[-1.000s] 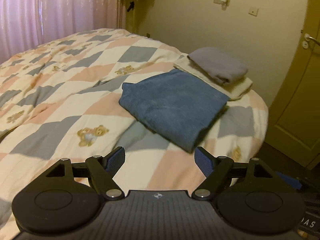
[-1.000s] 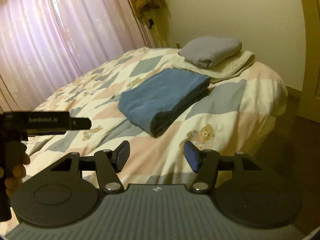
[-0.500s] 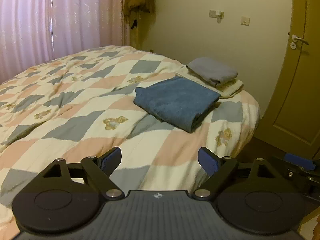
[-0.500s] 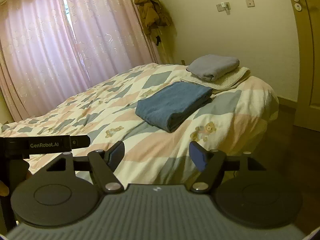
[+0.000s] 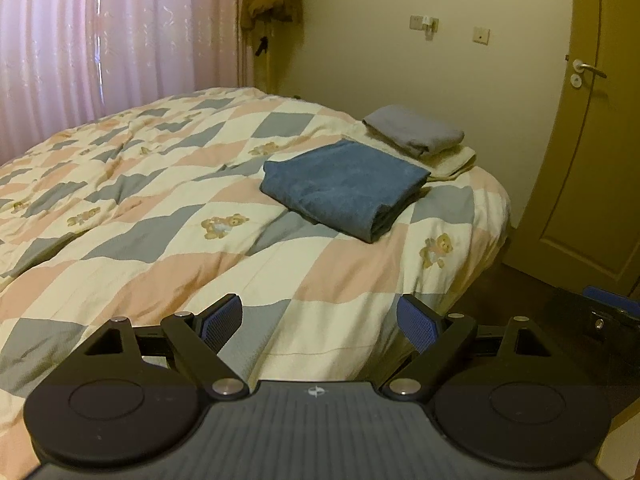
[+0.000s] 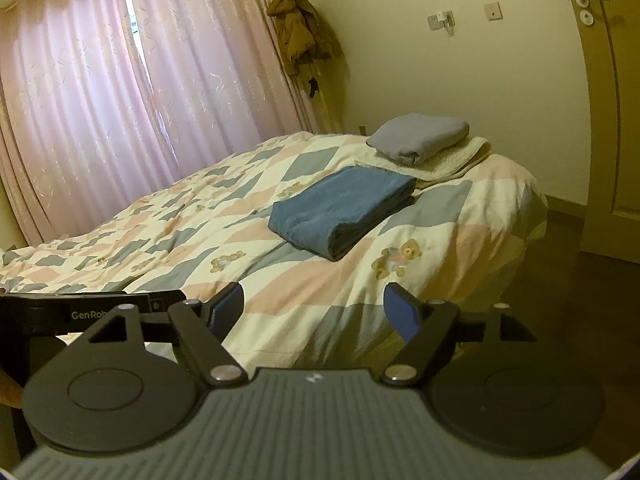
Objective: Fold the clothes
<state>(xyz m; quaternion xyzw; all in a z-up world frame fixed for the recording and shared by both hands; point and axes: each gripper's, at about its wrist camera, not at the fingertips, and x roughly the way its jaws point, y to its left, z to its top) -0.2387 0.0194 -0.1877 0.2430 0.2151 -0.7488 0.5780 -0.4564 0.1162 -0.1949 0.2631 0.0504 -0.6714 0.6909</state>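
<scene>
Left gripper (image 5: 319,320) and right gripper (image 6: 313,309) both spread wide, holding nothing. Ahead on the quilt (image 5: 168,216): folded blue towel (image 5: 344,186); beyond it, grey garment (image 5: 414,130) stacked on cream towel (image 5: 456,162).

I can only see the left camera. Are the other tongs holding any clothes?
Observer: No. The right tongs are open, with nothing between them, just the quilt beyond.
Kid: What's at the left edge of that picture?
Observer: A black bar printed "GenRob". It looks like the side of your left tongs.
Kid: Something brown is cut off at the top of my picture. What is it?
Observer: A brown coat. Here its top shows whole, hanging in the corner beside the pink curtain.
</scene>
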